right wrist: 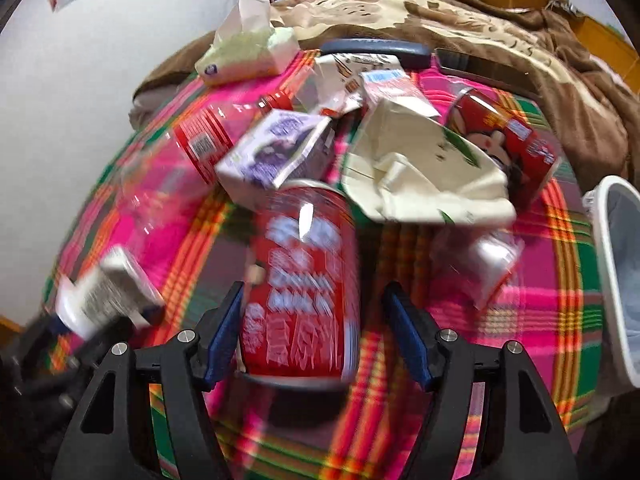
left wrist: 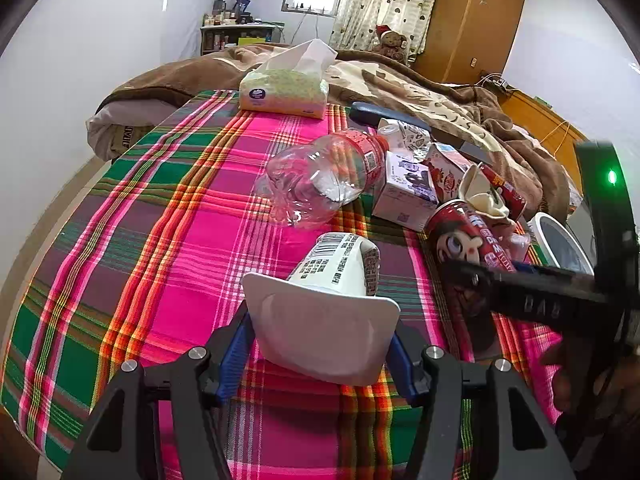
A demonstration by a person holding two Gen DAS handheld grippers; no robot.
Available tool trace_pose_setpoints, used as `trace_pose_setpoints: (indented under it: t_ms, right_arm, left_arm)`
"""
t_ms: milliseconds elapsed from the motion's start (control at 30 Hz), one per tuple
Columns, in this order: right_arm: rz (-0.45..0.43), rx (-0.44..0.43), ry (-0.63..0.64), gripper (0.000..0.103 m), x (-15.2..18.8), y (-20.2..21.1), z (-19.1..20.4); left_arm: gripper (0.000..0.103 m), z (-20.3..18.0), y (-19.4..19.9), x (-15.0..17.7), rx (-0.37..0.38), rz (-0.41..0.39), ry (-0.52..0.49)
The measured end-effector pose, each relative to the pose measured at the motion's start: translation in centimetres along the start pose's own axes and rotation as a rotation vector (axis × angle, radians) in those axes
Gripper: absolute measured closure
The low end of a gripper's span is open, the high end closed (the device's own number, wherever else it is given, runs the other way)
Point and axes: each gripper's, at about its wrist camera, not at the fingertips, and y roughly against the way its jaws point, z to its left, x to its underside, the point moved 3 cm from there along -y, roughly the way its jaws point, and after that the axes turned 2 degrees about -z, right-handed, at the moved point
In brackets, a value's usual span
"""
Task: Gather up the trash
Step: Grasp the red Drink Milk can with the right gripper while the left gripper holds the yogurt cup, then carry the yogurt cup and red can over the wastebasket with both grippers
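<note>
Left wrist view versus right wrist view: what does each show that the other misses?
Only the left wrist view shows the left claw shut on the white yogurt cup. Only the right wrist view shows the right claw open around the near red drink can, right pad apart. Both show the clear plastic bottle, green tissue pack and white bin.

Woven plaid cloth (left wrist: 168, 216) matt over the surface, clear crinkled plastic bottle (left wrist: 316, 176) glossy, red metal can (right wrist: 300, 280) shiny, white plastic cup (left wrist: 332, 304) smooth, paper cartons (left wrist: 408, 188) printed, fleecy brown blanket (left wrist: 460, 104) beyond the bottle, black matt tongs (left wrist: 320, 356)
</note>
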Motion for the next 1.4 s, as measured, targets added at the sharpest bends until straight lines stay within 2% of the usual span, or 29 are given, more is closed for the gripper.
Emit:
trace_pose_setpoints:
  t_ms: [167, 300, 467, 567, 1167, 1400]
  right_arm:
    - [-0.044, -0.007, -0.004, 0.033, 0.4, 0.8, -0.8]
    - [-0.079, -0.016, 0.049, 0.033, -0.1, 0.8, -0.2]
    - [-0.073, -0.034, 0.033, 0.033, -0.1, 0.4, -0.3]
    - [-0.083, -0.054, 0.024, 0.043, 0.0, 0.5, -0.4]
    - [-0.128, -0.081, -0.004, 0.047, 0.7, 1.8, -1.0]
    - [-0.154, -0.094, -0.021, 0.048, 1.0, 2.7, -1.7]
  left_arm:
    - [0.043, -0.3, -0.3, -0.2, 0.005, 0.001, -0.005]
    - [0.042, -0.5, -0.2, -0.8, 0.004, -0.013, -0.007]
    - [0.042, -0.4, -0.9, -0.9, 0.005, 0.002, -0.006]
    - [0.042, -0.6, -1.1, -0.7, 0.008, 0.008, -0.009]
    - [0.045, -2.4, -0.1, -0.9, 0.015, -0.014, -0.051]
    - [0.045, -3.3, 0.9, -1.4, 0.028, -0.047, -0.064]
